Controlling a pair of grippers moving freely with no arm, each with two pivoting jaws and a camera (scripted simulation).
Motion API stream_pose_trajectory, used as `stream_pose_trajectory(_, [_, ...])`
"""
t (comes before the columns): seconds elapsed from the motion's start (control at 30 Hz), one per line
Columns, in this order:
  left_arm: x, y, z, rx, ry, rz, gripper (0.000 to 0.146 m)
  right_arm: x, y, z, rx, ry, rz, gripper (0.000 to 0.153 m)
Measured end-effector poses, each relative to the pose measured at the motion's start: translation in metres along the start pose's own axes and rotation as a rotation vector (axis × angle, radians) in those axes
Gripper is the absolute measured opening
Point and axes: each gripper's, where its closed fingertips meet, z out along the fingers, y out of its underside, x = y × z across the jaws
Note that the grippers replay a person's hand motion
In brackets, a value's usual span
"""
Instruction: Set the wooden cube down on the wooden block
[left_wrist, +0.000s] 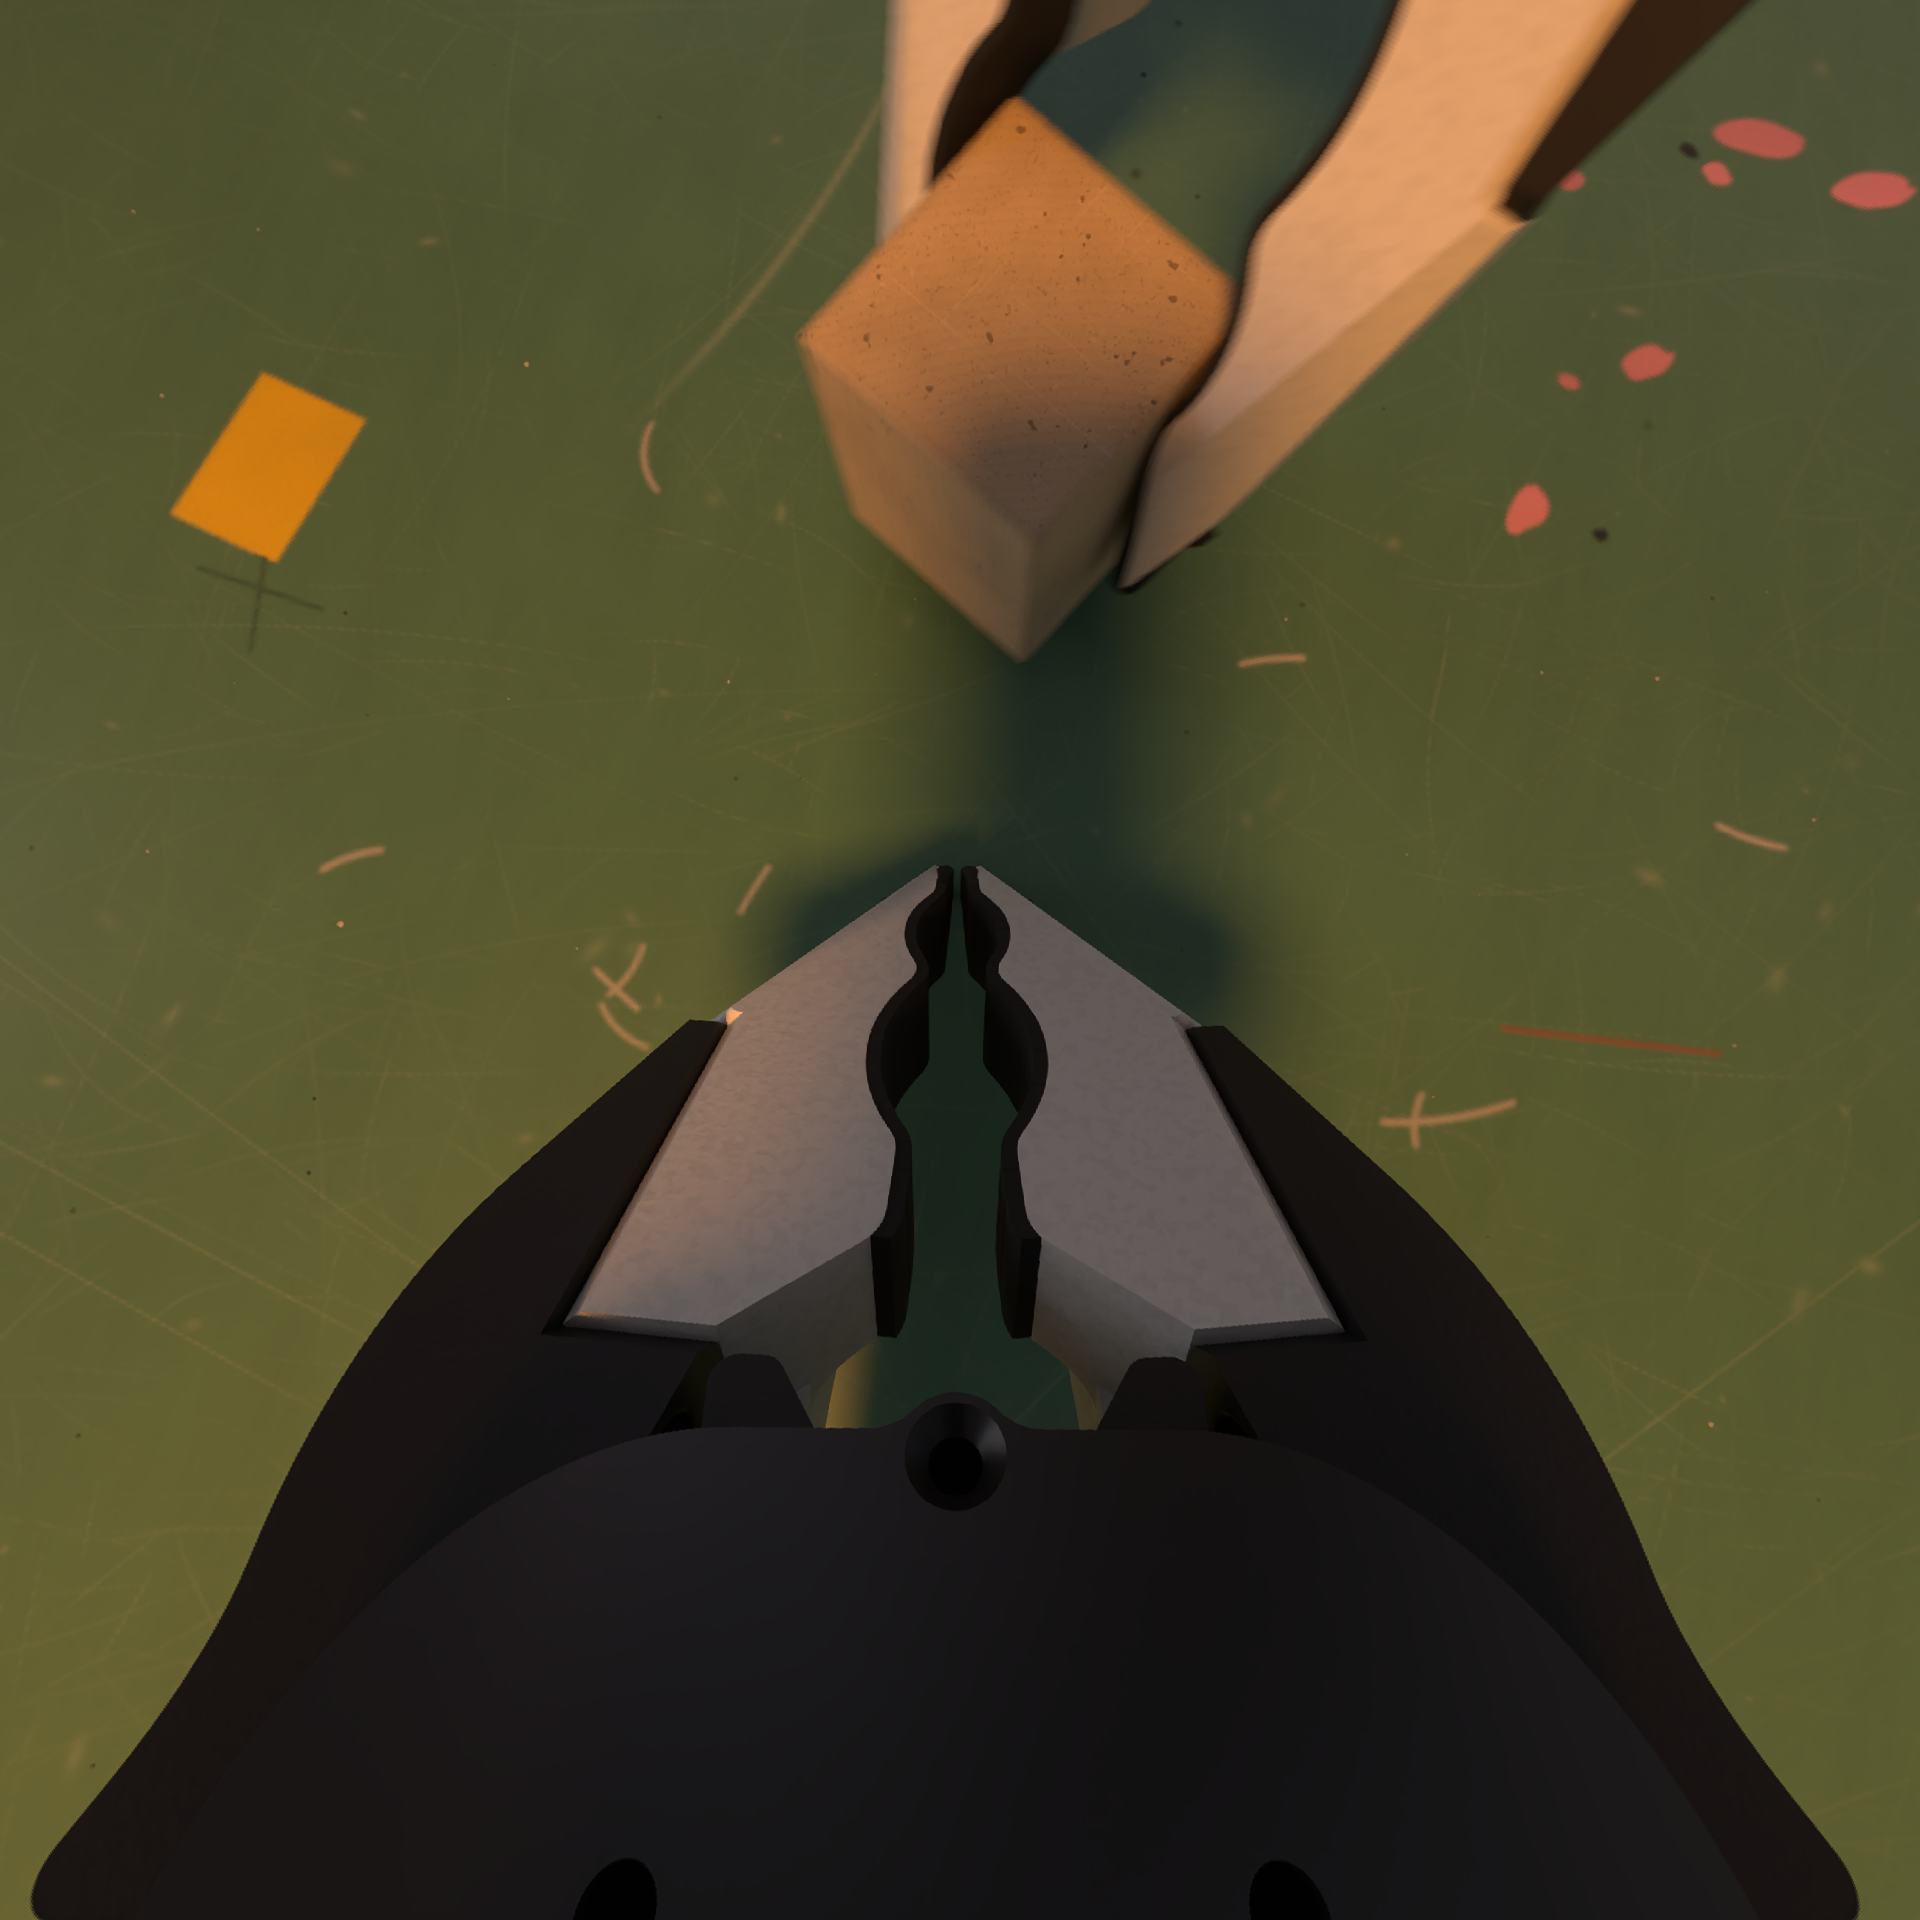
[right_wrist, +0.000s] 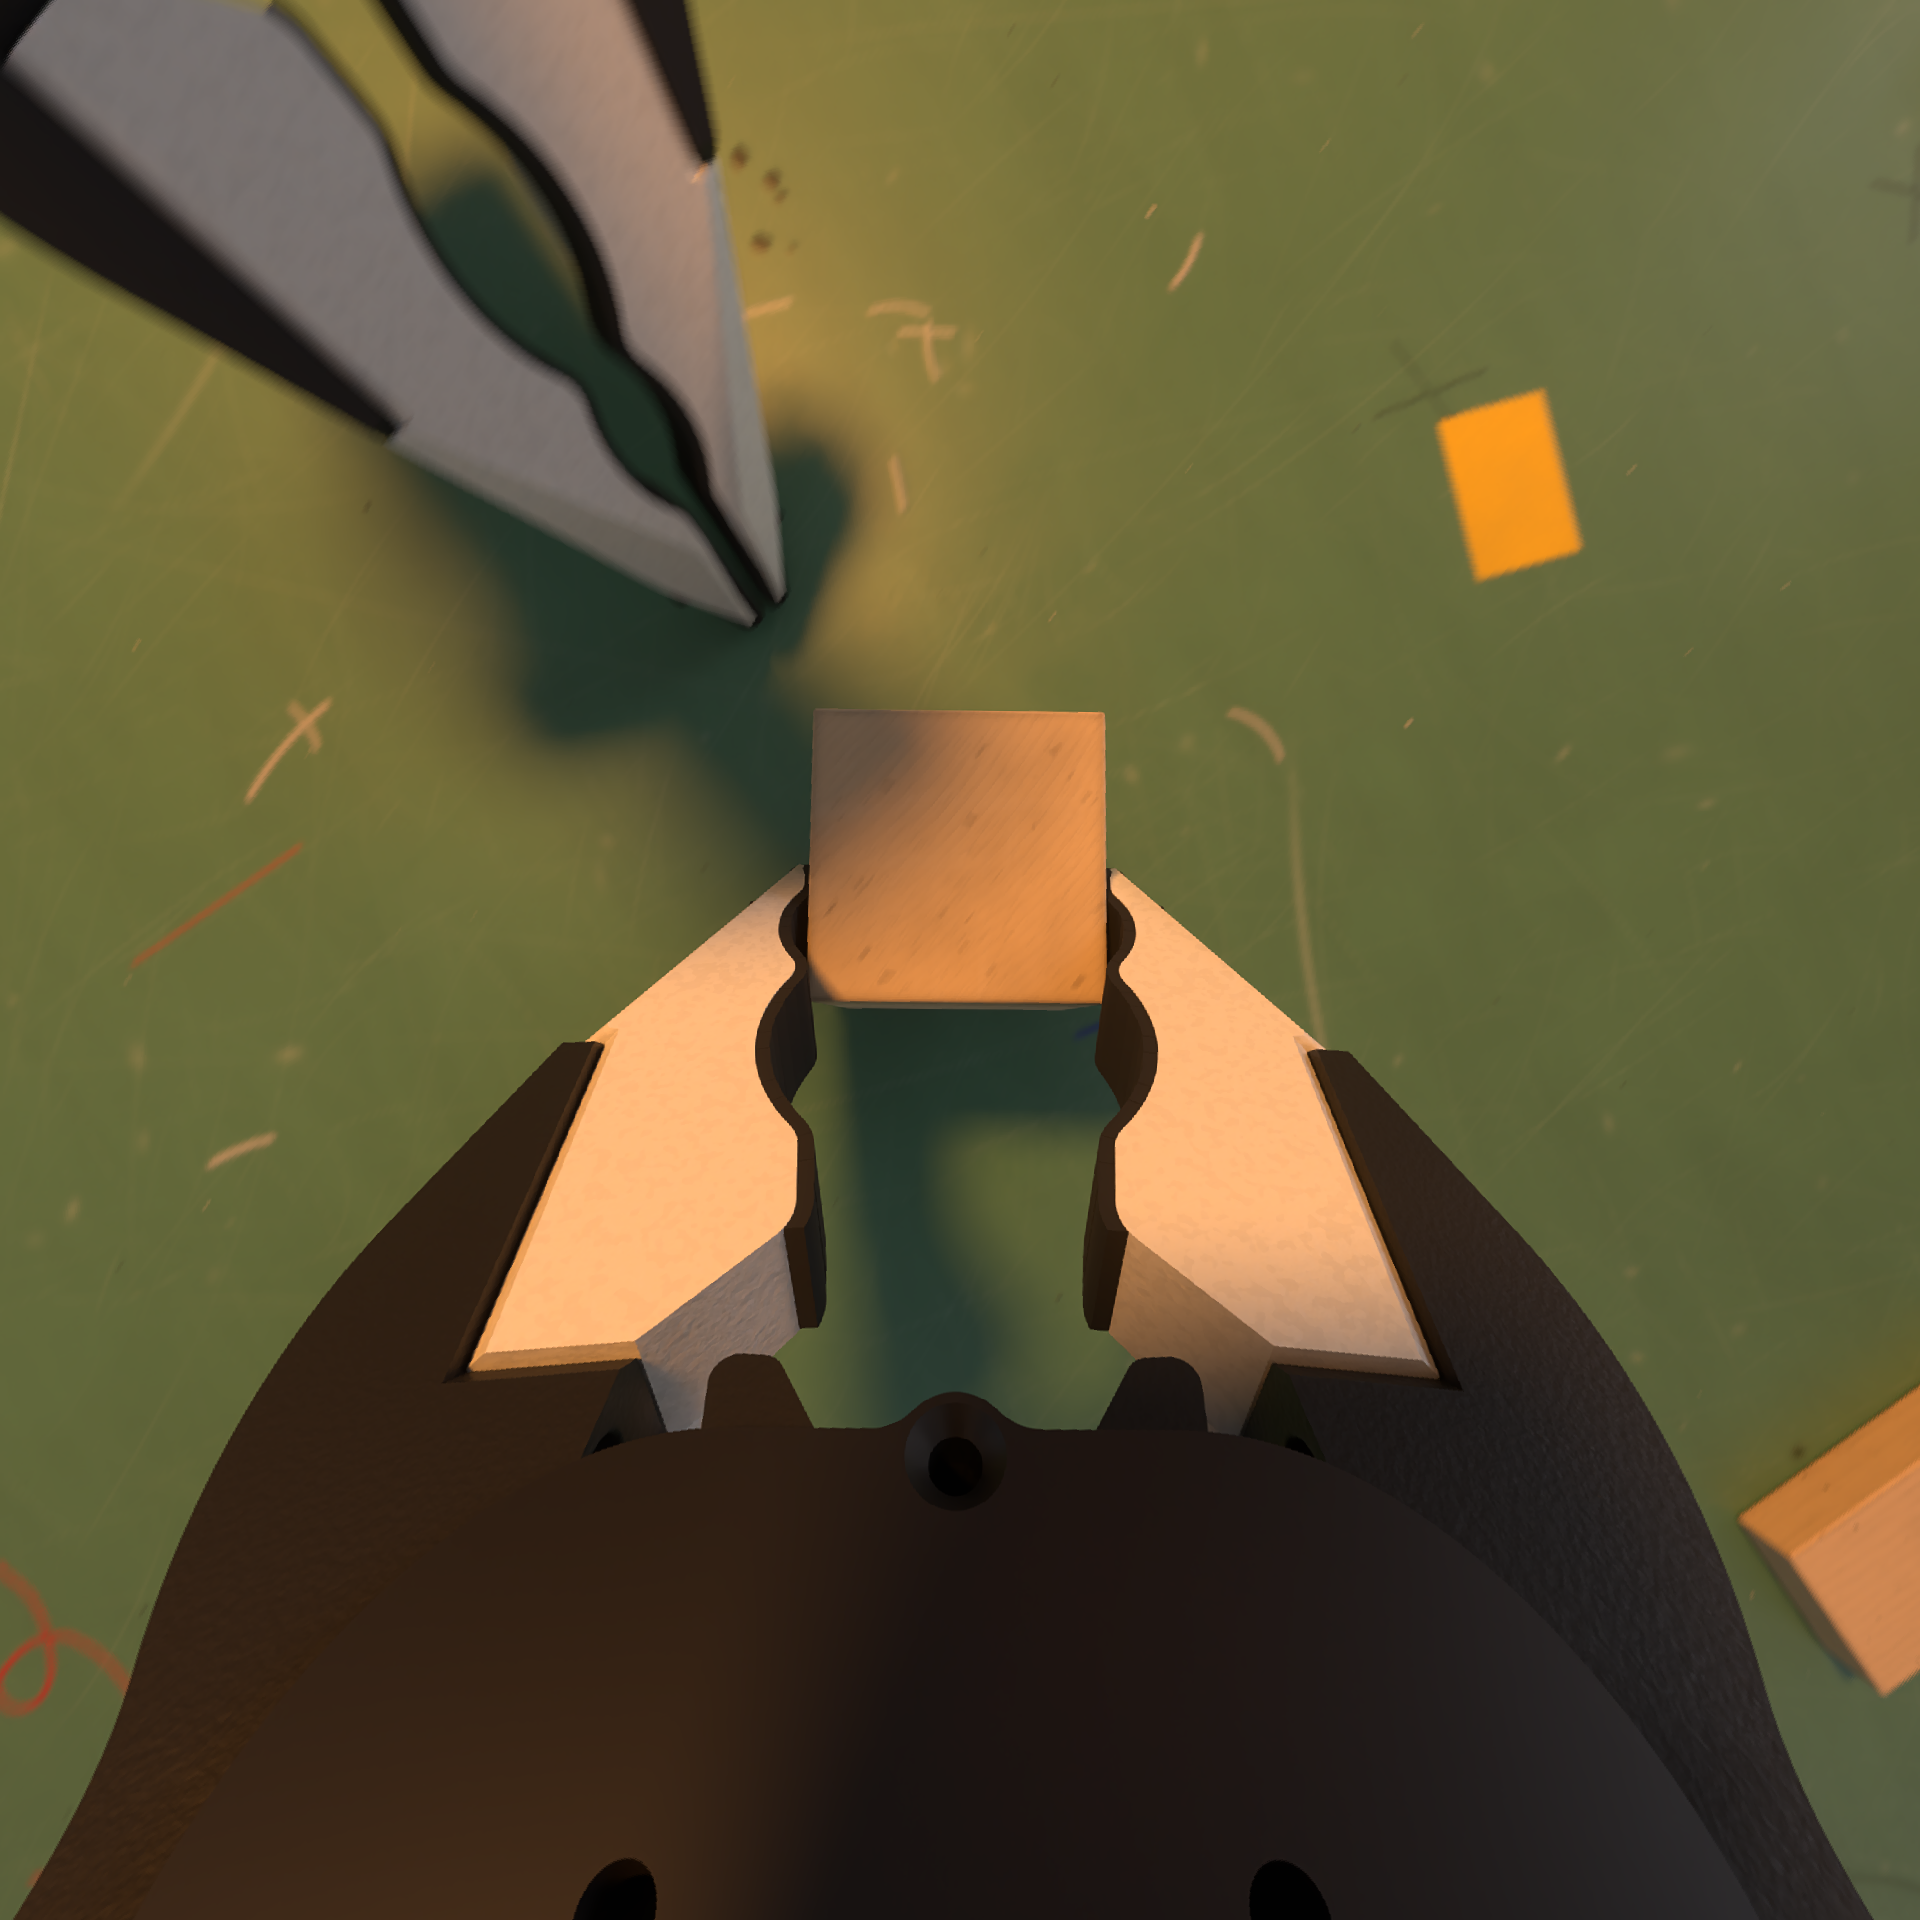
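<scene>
Here, in the right wrist view, the left gripper comes in from the upper left corner, its pale fingers drawn together to a point with only a sliver of gap between the tips, gripping nothing, above the scuffed green table. Its dark shadow spreads over the surface just below the tips. In the middle of the same view the right gripper has its jaws clamped on the wooden cube, one fingertip against each side face, the cube jutting forward past the tips. Whether the cube touches the table or hangs just above it cannot be told. Farther right, toward the upper right, an orange rectangle lies flat on the green. At the lower right edge the wooden block lies on the table, cut off by the edge, well apart from the cube.

In the left wrist view the orange rectangle sits near the left edge, the left gripper is at centre, the cube and the right gripper sit above it, and red blotches mark the upper right.
</scene>
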Motion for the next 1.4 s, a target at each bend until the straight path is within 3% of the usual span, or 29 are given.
stream_pose_trajectory(0.2, [0.000, 0.000, 0.000, 0.010, 0.017, -0.019, 0.000, 0.014, -0.047, 0.029, 0.090, 0.006, -0.015, 0.052])
stream_pose_trajectory(0.37, [0.000, 0.000, 0.000, 0.013, 0.007, -0.008, 0.000, 0.046, -0.054, 0.034, 0.086, 0.033, 0.068, 0.052])
stream_pose_trajectory(0.53, [0.000, 0.000, 0.000, 0.015, 0.003, -0.004, 0.000, 0.015, -0.062, 0.039, 0.107, -0.021, -0.037, 0.052])
stream_pose_trajectory(0.7, [0.000, 0.000, 0.000, 0.016, -0.003, 0.001, 0.000, 0.057, -0.055, 0.036, 0.105, 0.070, 0.086, 0.052])
stream_pose_trajectory(0.8, [0.000, 0.000, 0.000, 0.017, 0.000, -0.002, 0.000, 0.026, -0.061, 0.039, 0.137, 0.015, 0.011, 0.052])
stream_pose_trajectory(0.87, [0.000, 0.000, 0.000, 0.017, 0.000, -0.002, 0.000, 0.028, -0.049, 0.033, 0.122, -0.005, -0.001, 0.052])
stream_pose_trajectory(0.97, [0.000, 0.000, 0.000, 0.018, -0.003, 0.001, 0.000, 0.087, -0.015, 0.015, 0.077, 0.112, 0.164, 0.052])
stream_pose_trajectory(1.03, [0.000, -0.001, 0.000, 0.018, -0.004, 0.002, 0.000, 0.105, -0.008, 0.011, 0.101, 0.146, 0.235, 0.052])
stream_pose_trajectory(1.17, [0.000, -0.001, 0.000, 0.018, 0.003, -0.004, 0.000, 0.050, -0.032, 0.024, 0.162, 0.068, 0.102, 0.052])
stream_pose_trajectory(1.23, [0.000, -0.001, 0.000, 0.019, 0.001, -0.003, 0.000, 0.044, -0.026, 0.020, 0.146, 0.048, 0.072, 0.052])
stream_pose_trajectory(1.27, [0.000, -0.001, 0.000, 0.019, 0.000, -0.002, 0.000, 0.057, -0.015, 0.014, 0.142, 0.056, 0.110, 0.052])
stream_pose_trajectory(1.4, [0.001, -0.001, 0.000, 0.019, 0.001, 0.009, 0.000, 0.157, 0.061, -0.025, 0.095, 0.295, 0.404, 0.052])
